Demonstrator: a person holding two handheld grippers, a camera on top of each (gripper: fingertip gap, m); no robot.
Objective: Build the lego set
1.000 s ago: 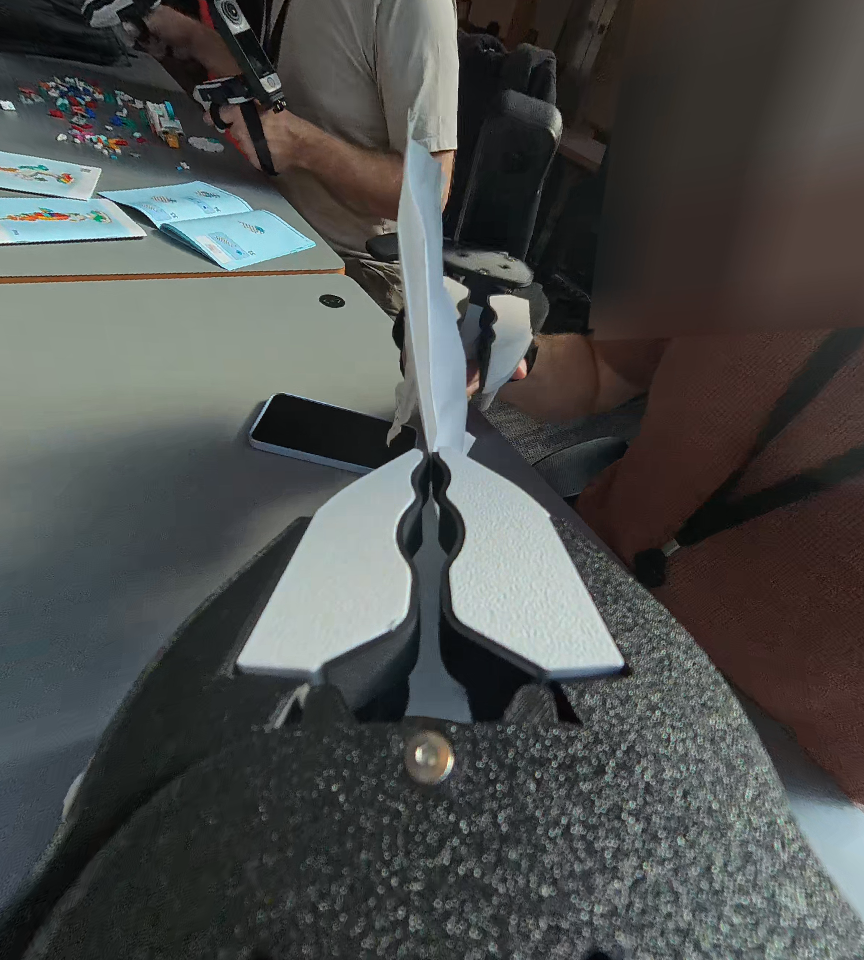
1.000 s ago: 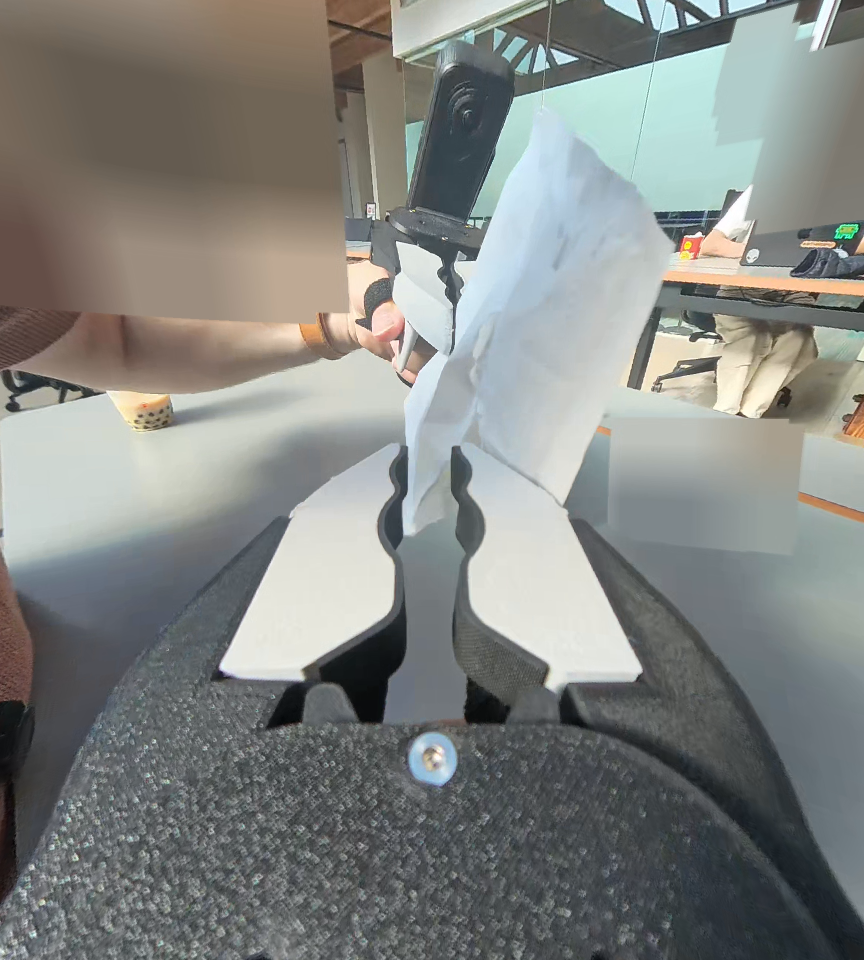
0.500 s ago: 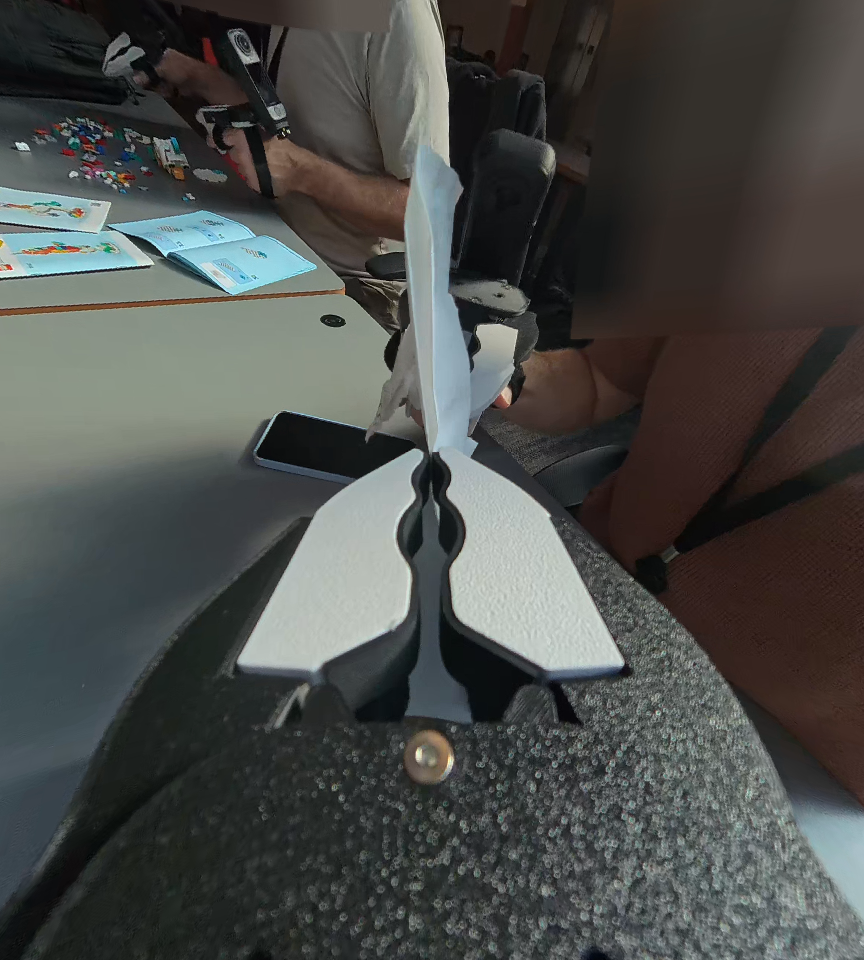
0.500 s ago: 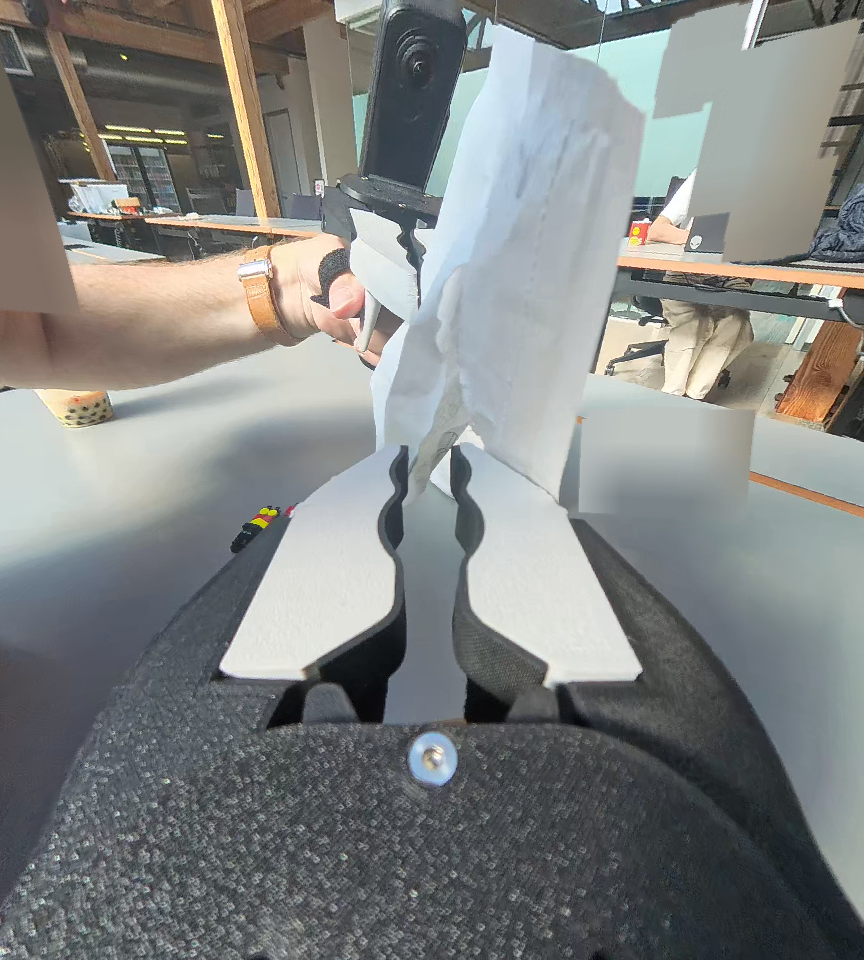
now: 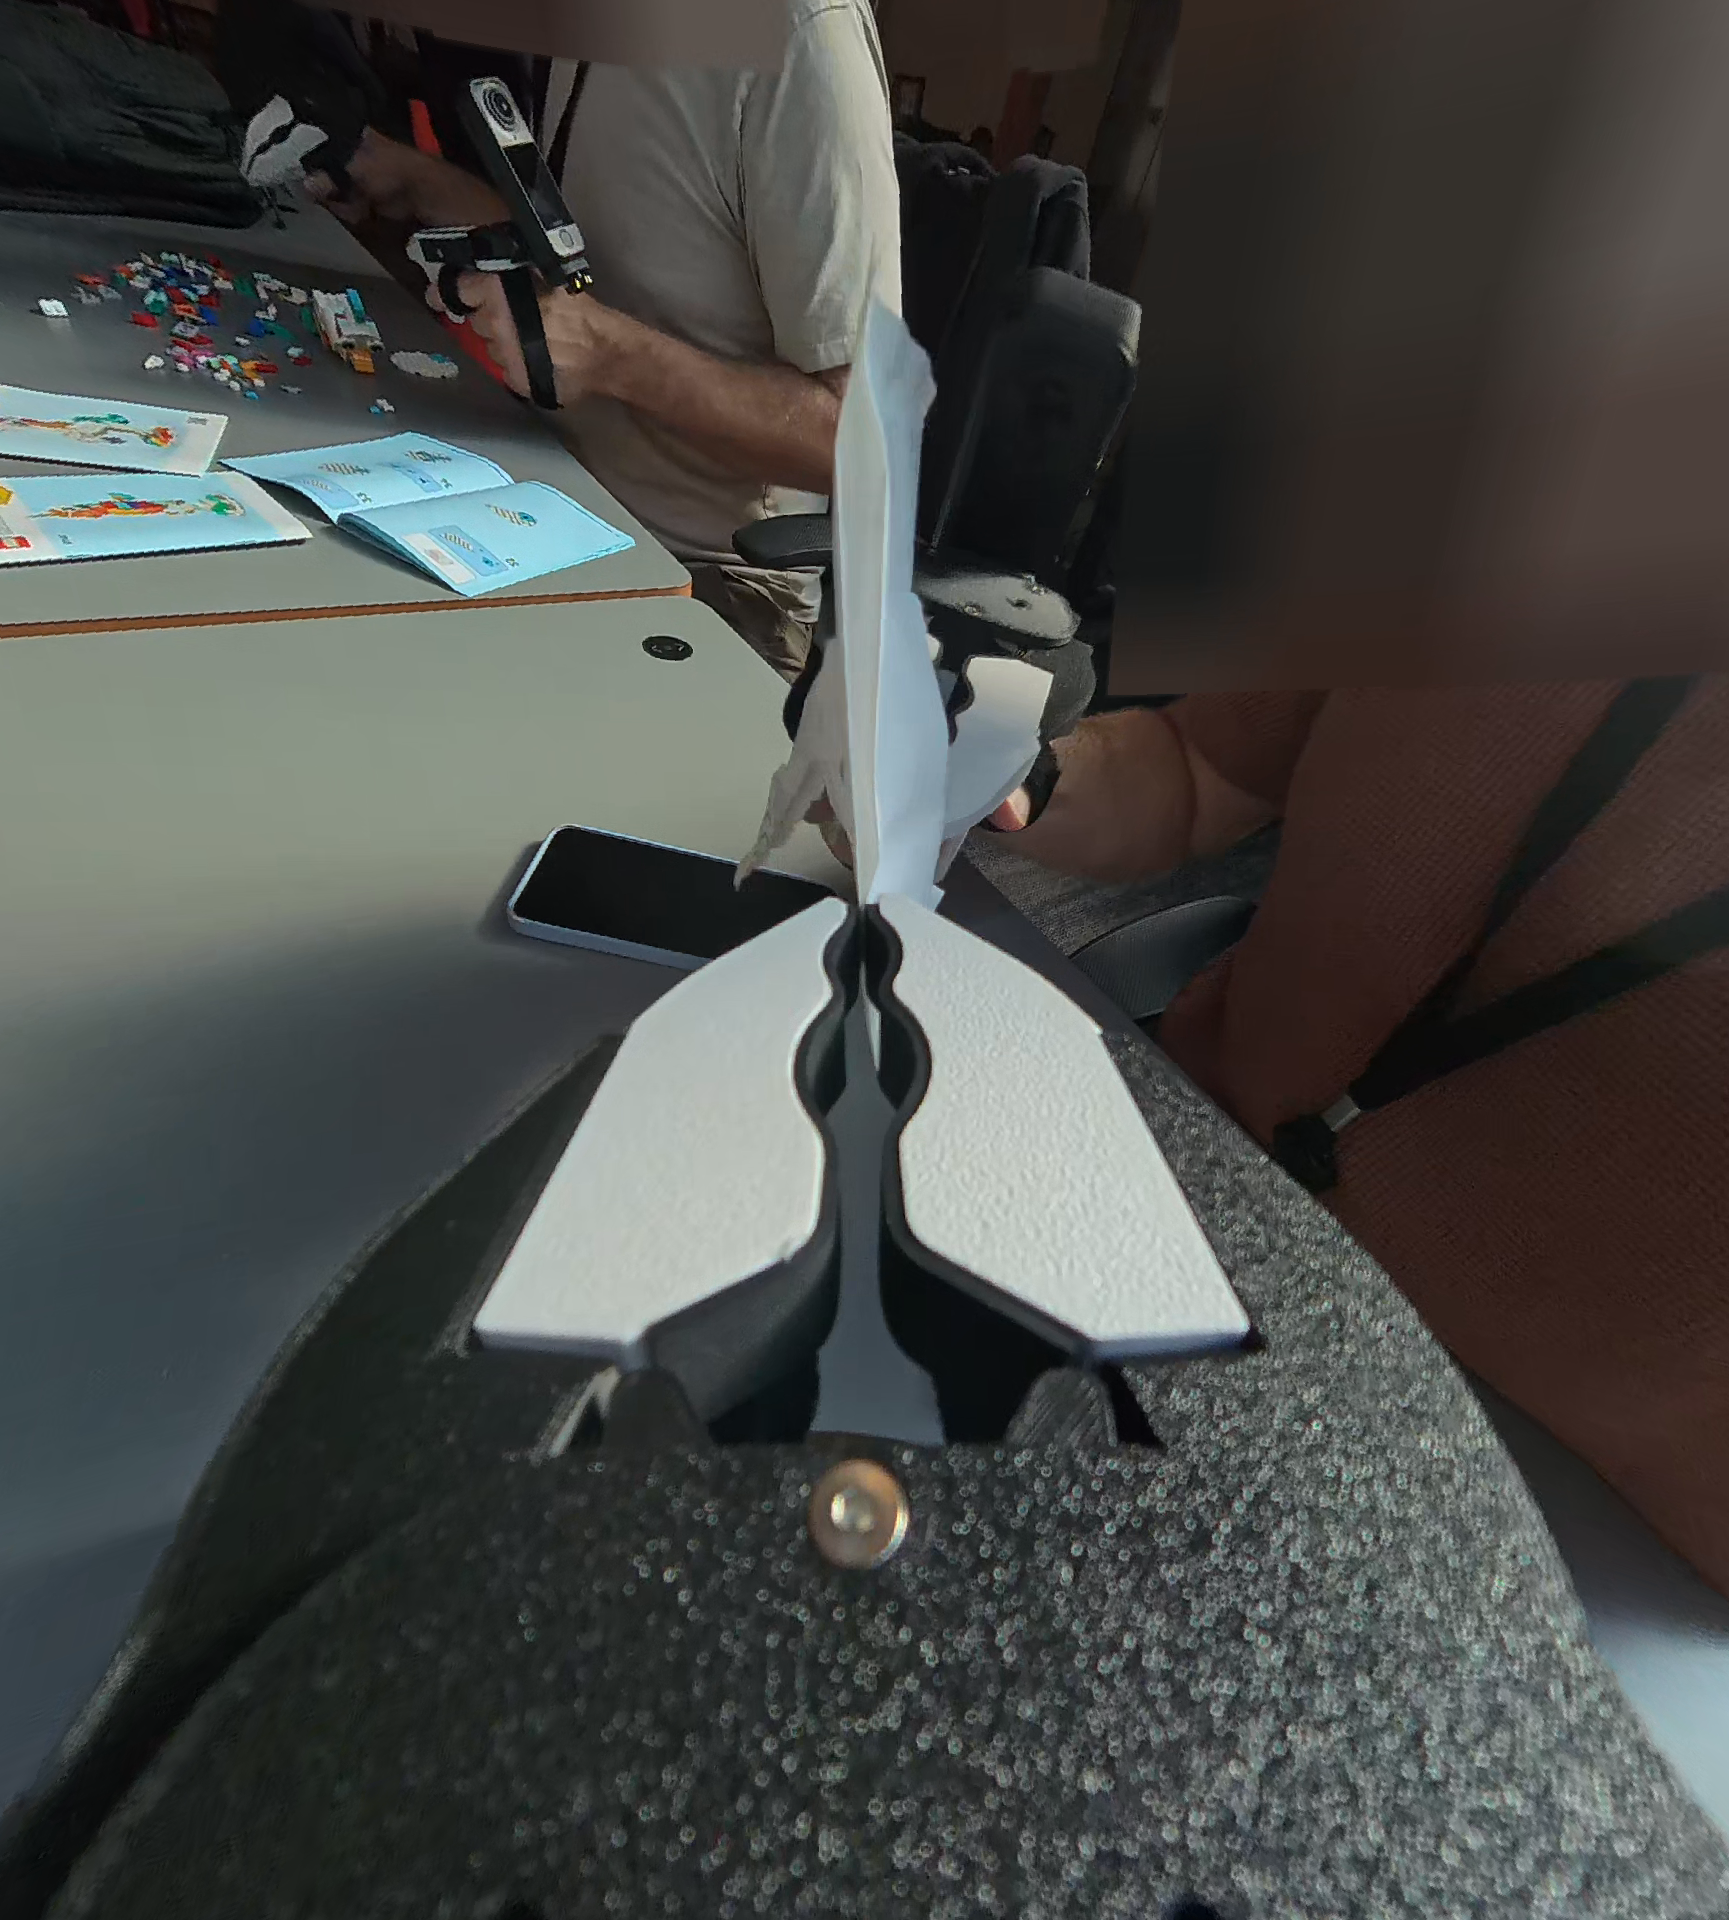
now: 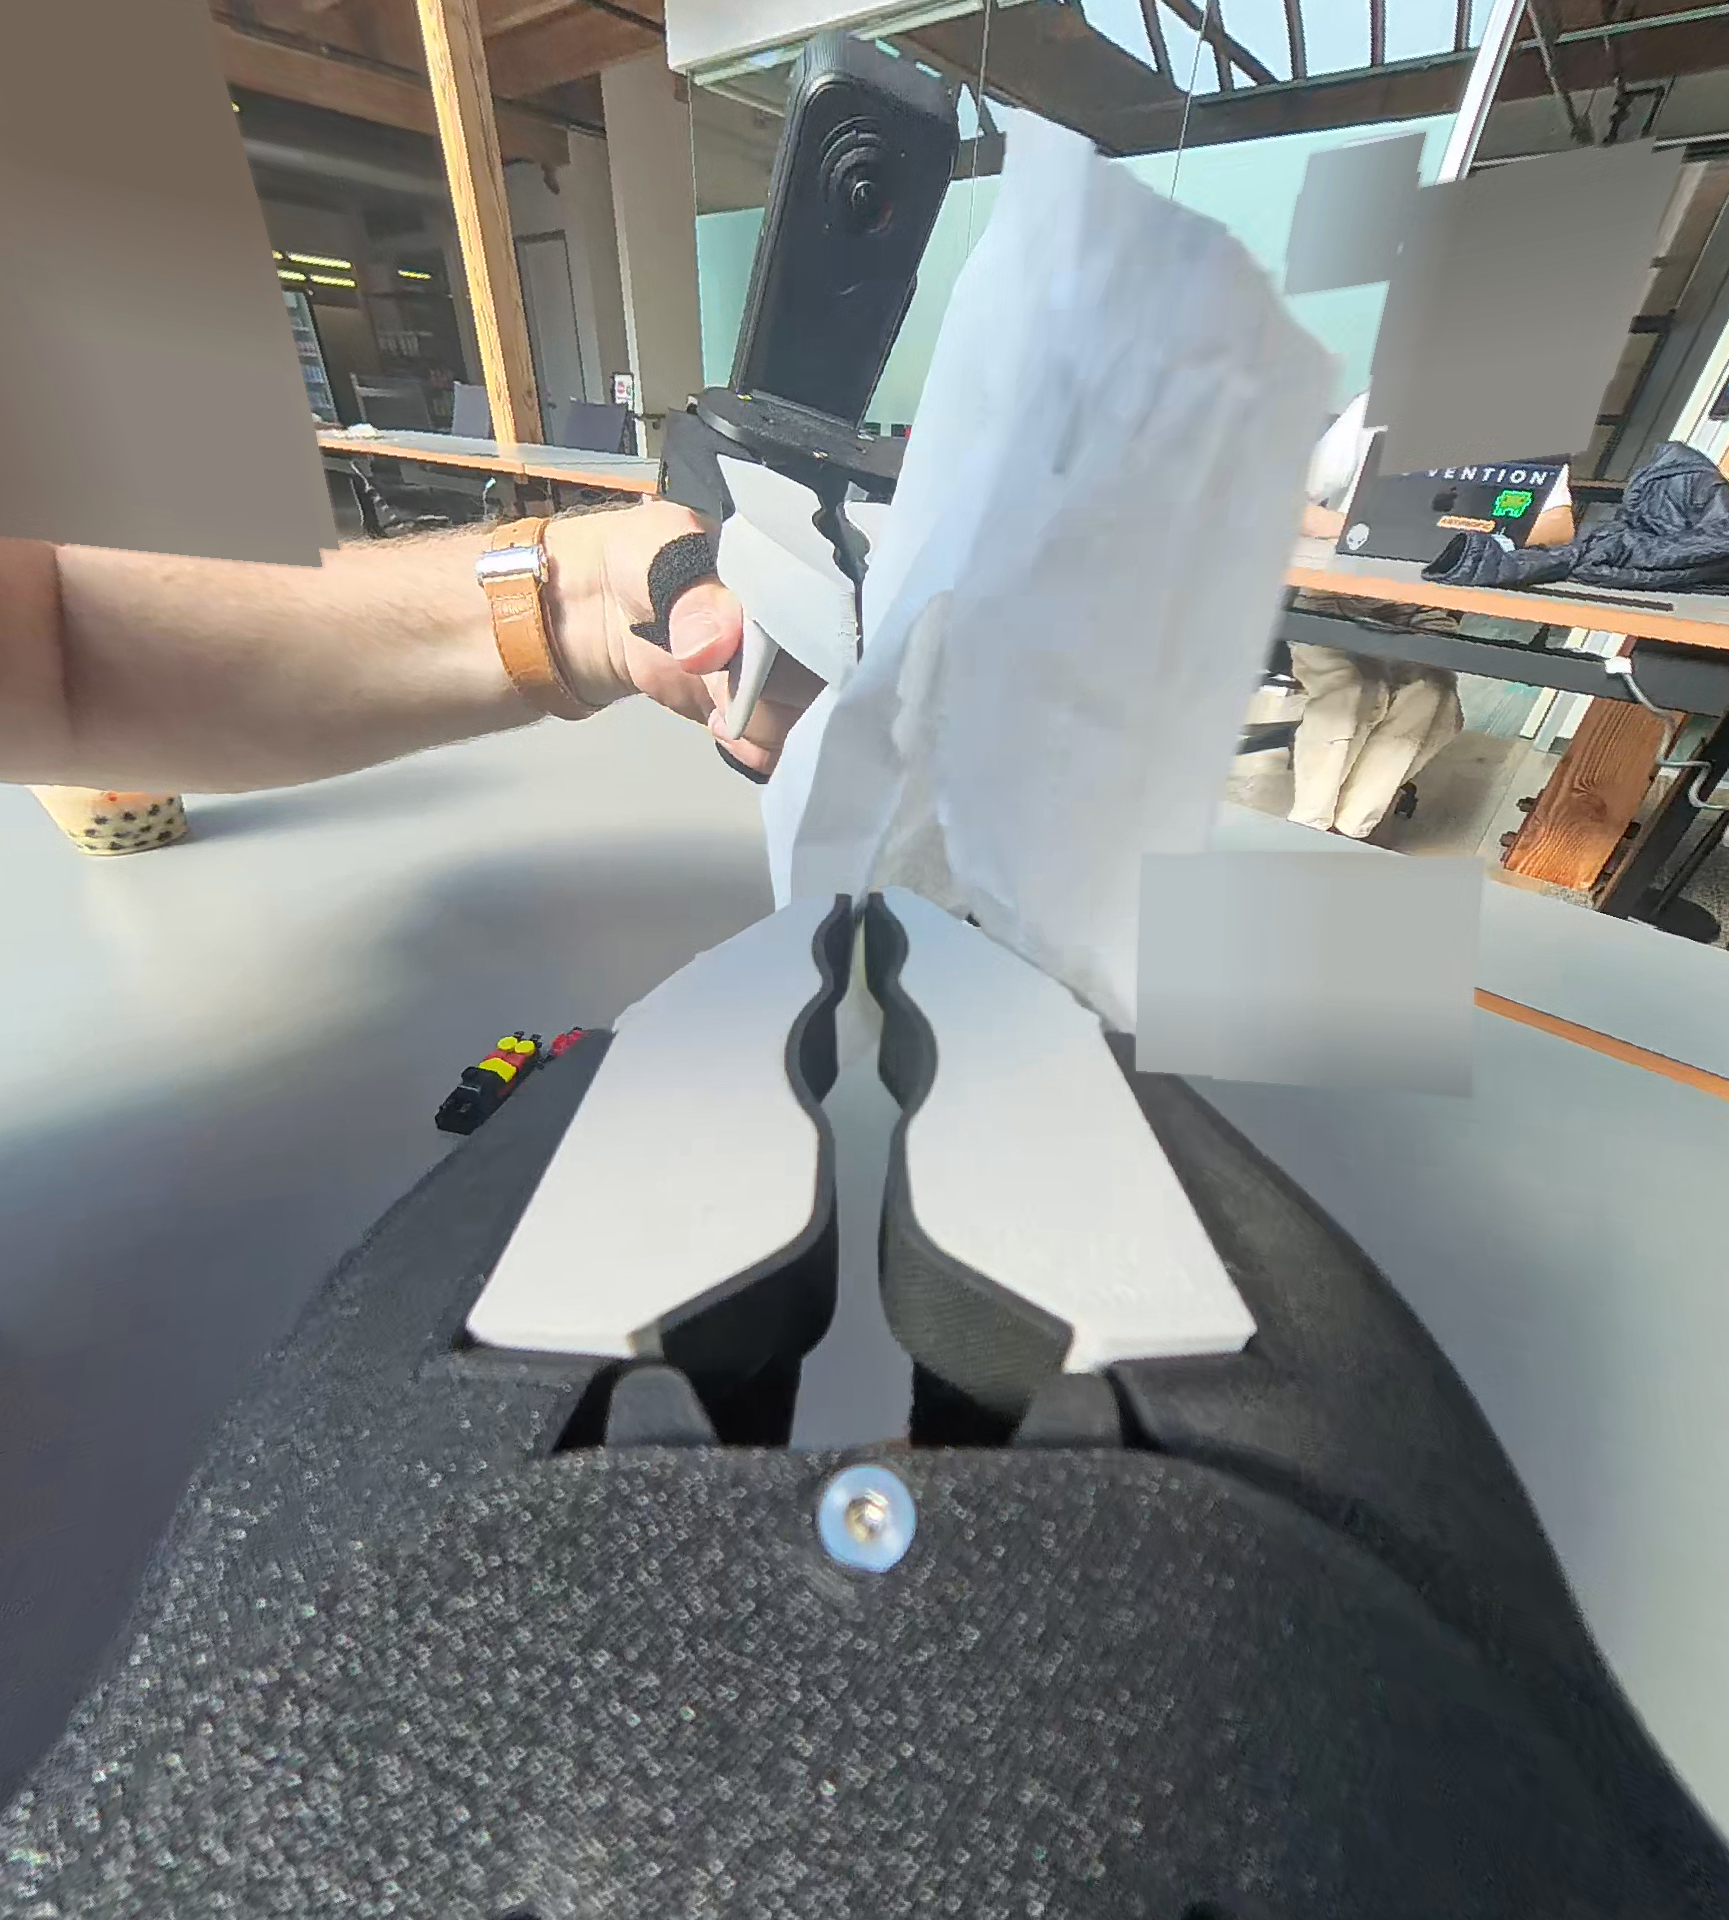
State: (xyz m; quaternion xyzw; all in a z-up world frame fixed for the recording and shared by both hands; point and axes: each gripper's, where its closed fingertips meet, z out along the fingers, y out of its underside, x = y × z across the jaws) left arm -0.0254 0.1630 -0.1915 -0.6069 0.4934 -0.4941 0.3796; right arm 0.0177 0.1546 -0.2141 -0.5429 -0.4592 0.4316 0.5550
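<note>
**Item 1. White paper bag** (image 6: 1036, 582). Crumpled, held upright in the air above the grey table (image 6: 216, 966), clear of its surface. Both grippers hold it at its lower end. In the left wrist view it shows edge-on (image 5: 875, 623), rising toward 12 o'clock from the fingertips.

**Item 2. Left gripper** (image 5: 865, 914). Fingers drawn together, clamped on the bag's bottom edge. It also shows in the right wrist view (image 6: 839, 582), behind the bag at 11 o'clock.

**Item 3. Right gripper** (image 6: 860, 909). Fingers drawn together on a torn flap at the bag's lower corner; the bag's body stands at 12 to 1 o'clock of the tips.

**Item 4. Small lego assembly** (image 6: 501, 1075). Black, red and yellow, lying on the table at 10 o'clock of the right gripper, near it, not touched.

**Item 5. Phone** (image 5: 652, 894). Face up on the table, at 10 o'clock just beyond the left gripper's tips.

**Item 6. Cup** (image 6: 112, 821). At 9 o'clock, well apart, behind the forearm.

**Step in hand (judged).** Opening the bag of parts; the build itself looks barely begun.

**Next move (judged).** Pull the two grippers apart to widen the tear, keeping the mouth low over the table so that any parts inside do not scatter. The contents cannot be seen.
</note>
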